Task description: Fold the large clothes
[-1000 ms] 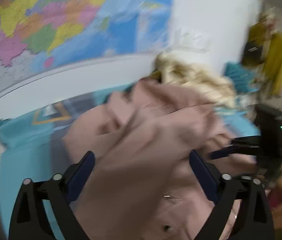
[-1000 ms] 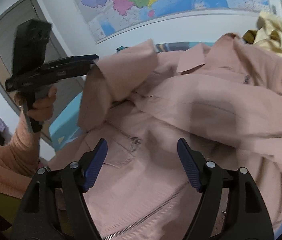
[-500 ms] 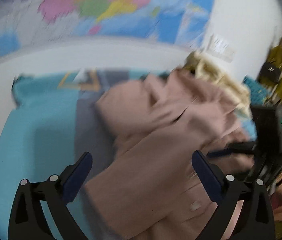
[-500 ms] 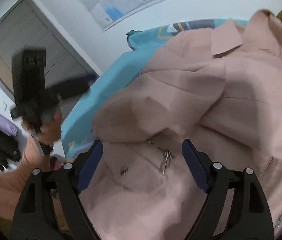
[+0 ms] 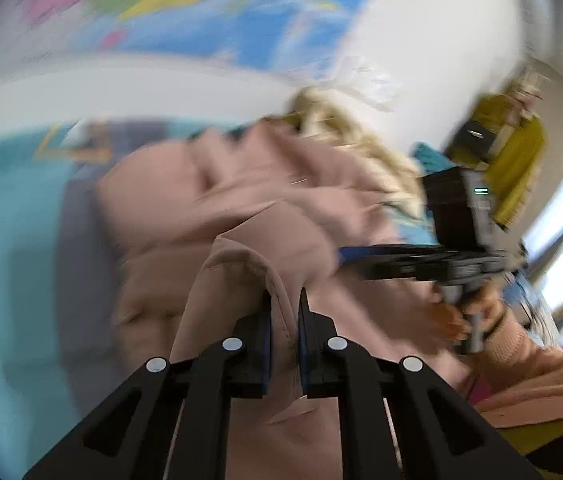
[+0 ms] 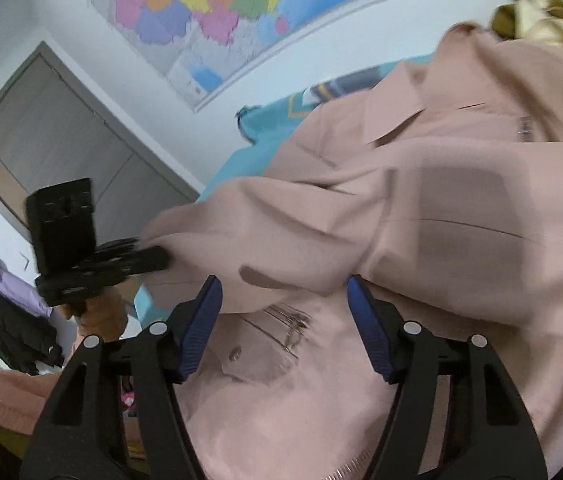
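While left tongs [image 5: 283,312] pinch its sleeve: pink jacket [image 6: 421,216], collar toward map [image 6: 201,12]; right tongs [image 6: 285,312] spread.

This looks like a room in a home, probably a bedroom. A large coloured wall map [image 6: 209,12] hangs on the white wall above a bed with a turquoise cover [image 5: 5,240]. At the left there is a grey door [image 6: 53,148], and clothes hang nearby: a purple garment [image 6: 5,280] and a mustard-yellow one [image 5: 517,160].
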`<state>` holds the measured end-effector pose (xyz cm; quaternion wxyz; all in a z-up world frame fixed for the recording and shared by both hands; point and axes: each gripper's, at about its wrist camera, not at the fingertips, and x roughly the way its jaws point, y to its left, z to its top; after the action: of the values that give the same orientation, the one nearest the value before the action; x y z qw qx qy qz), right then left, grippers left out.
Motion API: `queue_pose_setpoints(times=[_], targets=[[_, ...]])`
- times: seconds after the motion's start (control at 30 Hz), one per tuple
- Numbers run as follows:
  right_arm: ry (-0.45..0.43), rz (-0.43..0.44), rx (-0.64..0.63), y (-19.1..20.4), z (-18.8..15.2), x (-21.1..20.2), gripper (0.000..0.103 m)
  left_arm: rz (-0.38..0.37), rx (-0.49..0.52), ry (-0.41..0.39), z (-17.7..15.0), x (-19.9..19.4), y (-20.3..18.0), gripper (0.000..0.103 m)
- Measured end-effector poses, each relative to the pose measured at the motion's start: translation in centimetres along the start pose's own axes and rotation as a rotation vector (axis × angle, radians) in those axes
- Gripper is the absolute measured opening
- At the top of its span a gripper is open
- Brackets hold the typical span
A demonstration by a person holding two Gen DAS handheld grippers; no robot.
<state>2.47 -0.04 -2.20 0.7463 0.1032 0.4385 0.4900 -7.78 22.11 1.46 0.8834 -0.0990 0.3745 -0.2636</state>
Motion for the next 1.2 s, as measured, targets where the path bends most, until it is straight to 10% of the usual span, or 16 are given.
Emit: queue_pose_setpoints(times=[0.17, 0.23, 0.3, 0.53, 0.87, 0.93, 1.0, 1.07, 1.2], targets=[[-0.108, -0.017, 0.057, -2.0, -1.4, -4.6, 0.066, -0.142, 0.087, 0.046, 1.3, 4.1, -5.3, 0.015], [-0.143, -0.035, 0.085, -2.8, -2.1, -6.0, 0.068, -0.164, 0.105, 0.050, 1.4, 6.1, -6.6, 0.066], [-0.162, -0.068, 0.114, -3.6, -2.9, -7.2, 0.070, -0.128, 0.145, 0.020, 1.1, 7.2, -7.6, 0.087], [-0.139, -0.141, 0.060, -2.2, -5.3, -8.1, 0.085, -0.032, 0.198, -0.038, 1.3, 5.8, -6.8, 0.088], [0.150, -0.342, -0.411, 6.5, -7.9, 3.7, 0.097, 0.353, 0.114, 0.021, 1.3, 5.5, 0.5, 0.083], [0.177, -0.432, -0.478, 6.5, -8.5, 4.9, 0.084, 0.354, 0.099, 0.034, 1.1, 5.6, 1.2, 0.082], [0.181, -0.450, -0.474, 5.9, -8.5, 4.6, 0.035, 0.379, 0.121, 0.037, 0.7, 5.7, 1.4, 0.081], [0.129, -0.356, -0.359, 4.3, -6.9, 1.8, 0.014, 0.391, 0.147, 0.041, 0.6, 5.8, 1.5, 0.080], [-0.140, -0.227, -0.133, 0.4, -3.7, -7.8, 0.012, 0.408, 0.196, 0.027, 0.5, 5.3, 1.6, 0.079]])
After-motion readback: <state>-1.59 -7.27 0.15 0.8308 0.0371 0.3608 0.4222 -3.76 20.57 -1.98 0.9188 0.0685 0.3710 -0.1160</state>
